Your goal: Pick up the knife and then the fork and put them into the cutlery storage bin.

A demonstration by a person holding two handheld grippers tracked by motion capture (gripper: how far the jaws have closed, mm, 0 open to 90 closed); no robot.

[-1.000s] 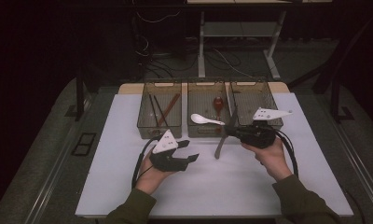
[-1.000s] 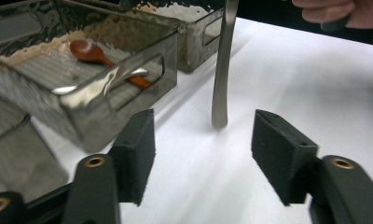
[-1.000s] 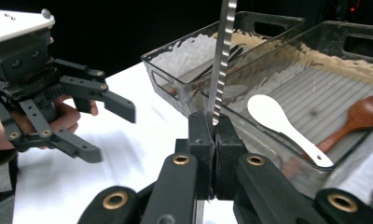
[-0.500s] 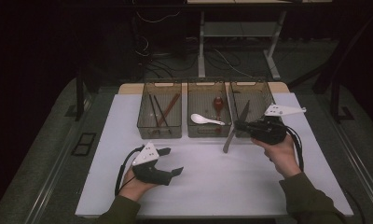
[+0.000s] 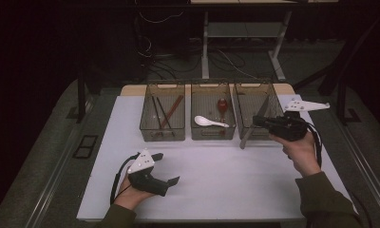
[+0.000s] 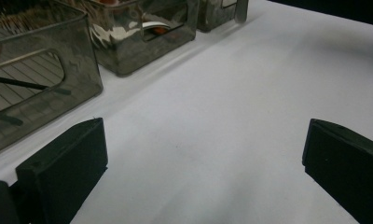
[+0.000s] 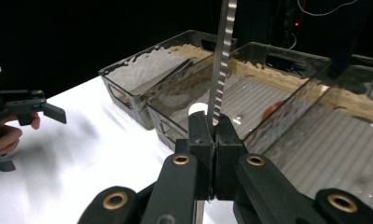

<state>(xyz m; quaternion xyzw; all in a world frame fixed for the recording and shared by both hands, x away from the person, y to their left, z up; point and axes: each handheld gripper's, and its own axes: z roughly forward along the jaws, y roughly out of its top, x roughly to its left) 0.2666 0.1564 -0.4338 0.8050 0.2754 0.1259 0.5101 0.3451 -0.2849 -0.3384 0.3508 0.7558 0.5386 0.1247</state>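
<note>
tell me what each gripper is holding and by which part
The right gripper clamps a serrated knife partway along its length. The left gripper stands wide open, holding nothing.

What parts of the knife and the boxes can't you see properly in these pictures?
- Knife handle: in the right gripper view, hidden between the shut right gripper; its tip is cut off by the top edge.
- Red thing in the middle box: too small and dim in the high view to name.
- Left box: cut off by the left gripper view's edge.
</note>
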